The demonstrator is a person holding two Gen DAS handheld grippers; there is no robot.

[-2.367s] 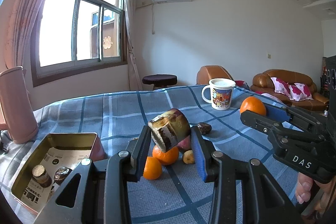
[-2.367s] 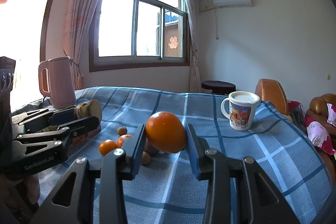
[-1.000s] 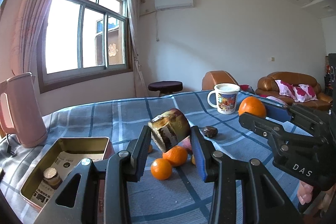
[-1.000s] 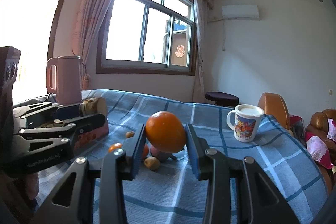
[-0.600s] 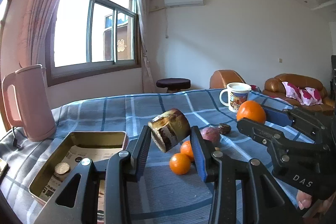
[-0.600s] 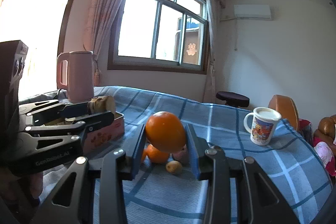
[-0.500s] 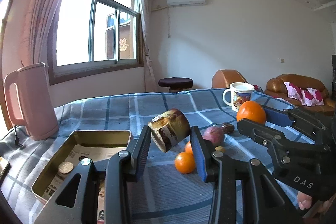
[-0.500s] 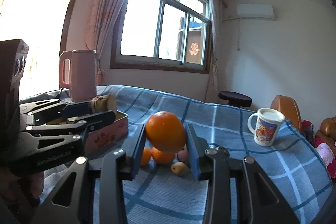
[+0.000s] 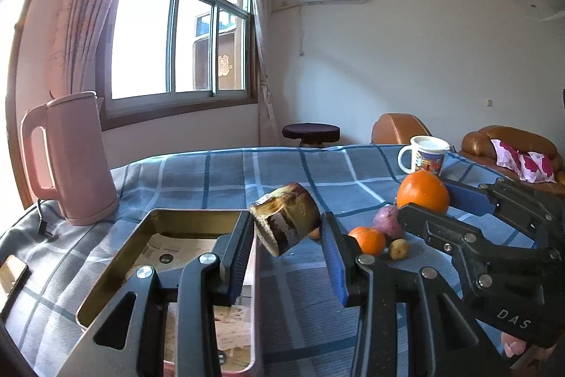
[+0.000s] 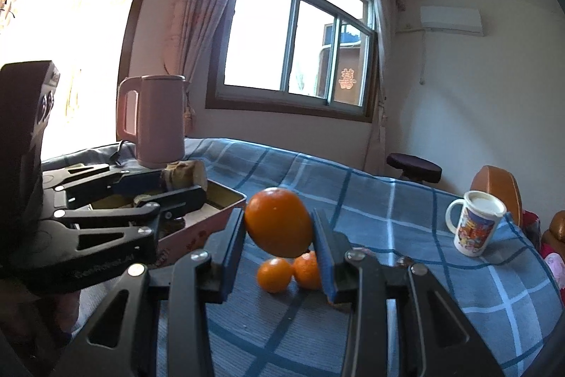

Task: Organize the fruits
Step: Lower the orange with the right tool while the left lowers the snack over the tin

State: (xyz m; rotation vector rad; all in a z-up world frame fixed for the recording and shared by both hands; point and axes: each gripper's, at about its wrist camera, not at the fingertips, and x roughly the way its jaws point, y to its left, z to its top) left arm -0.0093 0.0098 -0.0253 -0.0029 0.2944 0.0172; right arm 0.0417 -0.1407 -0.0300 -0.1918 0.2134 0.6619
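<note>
Nearest to me, the left gripper [image 9: 287, 232] is clamped on a stubby brown chunk [image 9: 285, 222], tilted, its cut end ragged and pale, held over the right edge of the open tin box [image 9: 155, 257]. Beside it, the right gripper [image 10: 279, 228] pinches a big orange [image 10: 278, 227], smooth and slightly oval, held above the blue checked cloth [image 10: 406, 313] on the worktop. I'd say both should be carried fully over the tin and lowered low before letting go, as the round orange will roll and the chunk could tip off the thin metal rim. Further on lie two small glossy tangerines [image 10: 274, 274], a dull purple fruit [image 9: 387, 223] and a little tan one [image 9: 399, 249]; beyond stand a matte pink kettle [image 9: 72, 159] and a printed mug [image 9: 425, 159].
</note>
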